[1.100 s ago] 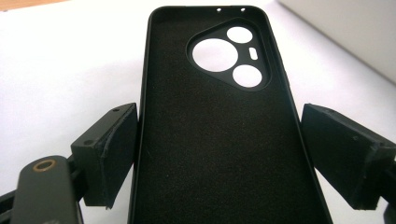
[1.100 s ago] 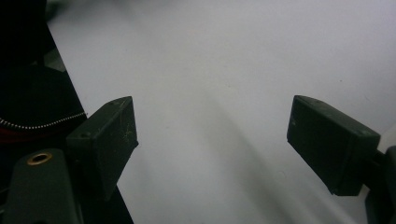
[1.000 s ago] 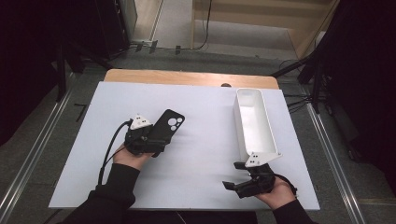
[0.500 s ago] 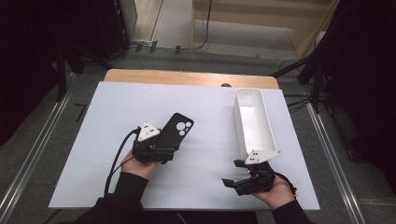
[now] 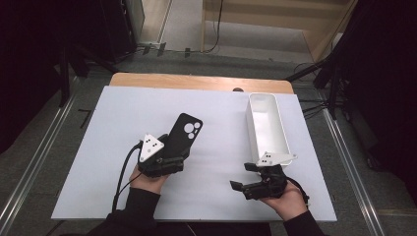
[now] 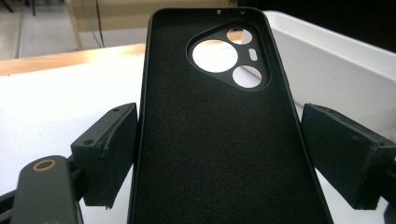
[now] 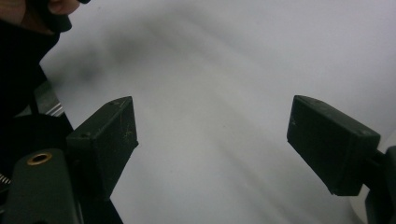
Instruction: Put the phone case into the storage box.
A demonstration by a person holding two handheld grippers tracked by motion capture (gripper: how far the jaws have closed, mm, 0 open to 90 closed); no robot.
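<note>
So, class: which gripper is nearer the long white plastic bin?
Right. The right gripper sits just below the long white plastic bin's near end, jaws open. The left gripper is farther left, with the black phone case between its jaws.

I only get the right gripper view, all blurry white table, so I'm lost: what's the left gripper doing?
Observer: The left gripper grips a black phone case by its long sides.
Operator: Which face is up?
Observer: The inner lined face, with the camera cutout at the far end.
Operator: Anything near my gripper?
Observer: A white bin that looks empty lies just beyond the right gripper, whose jaws are open.
</note>
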